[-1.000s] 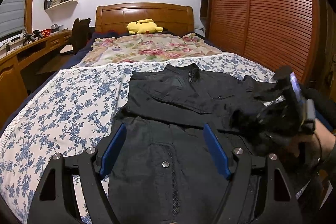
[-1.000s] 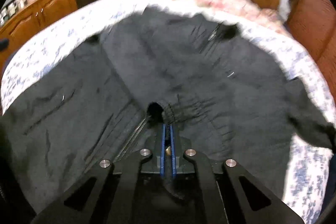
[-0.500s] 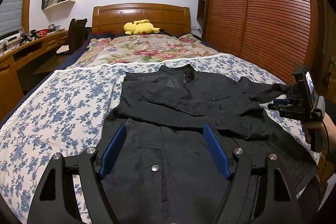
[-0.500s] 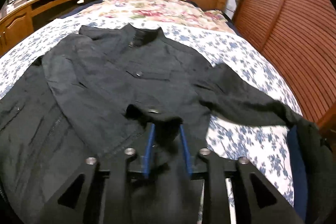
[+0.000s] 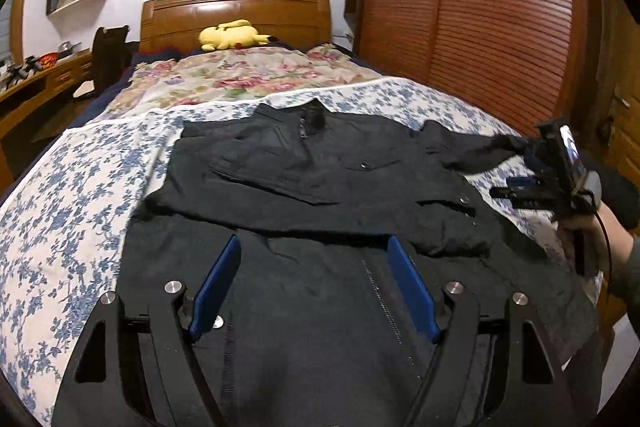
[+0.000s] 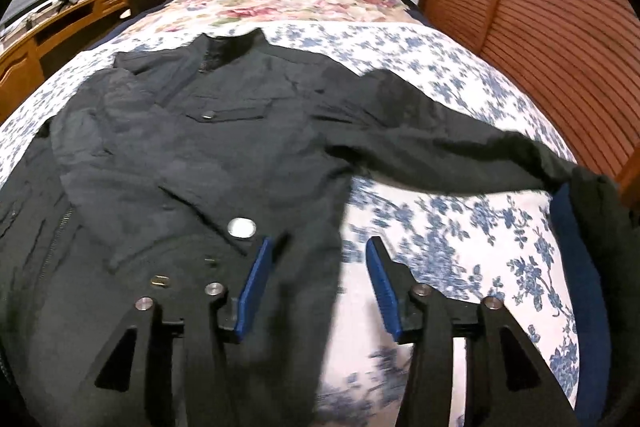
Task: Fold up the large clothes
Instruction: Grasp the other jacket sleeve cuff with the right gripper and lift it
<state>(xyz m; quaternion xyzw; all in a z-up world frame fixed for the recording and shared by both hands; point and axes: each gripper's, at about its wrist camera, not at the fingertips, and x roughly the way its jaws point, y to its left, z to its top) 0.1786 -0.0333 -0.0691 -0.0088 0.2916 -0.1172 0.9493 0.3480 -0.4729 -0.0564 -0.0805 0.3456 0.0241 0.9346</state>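
Jaws: left gripper stands wide apart above the lower front of the jacket, nothing pinched; right gripper has just been opening, its jaws now apart, with the jacket's side edge lying between them but no pad pressing on it

Bed: blue-flowered cover, carries the whole garment; flowered quilt and yellow plush toy well apart toward the headboard

Black jacket: spread front-up in the middle of the bed, collar toward the headboard, hem nearest the cameras

Folded part: one sleeve appears laid across the chest, giving a straight crosswise edge; judged done

Unfolded part: the other sleeve runs outward over the cover to the bed's edge, its cuff hanging off; judged still to be brought in

Remaining, by judgement: second sleeve, then the body doubled hem to collar; roughly a third along

Small items: chest pocket snap, lower snap, both fastened flat
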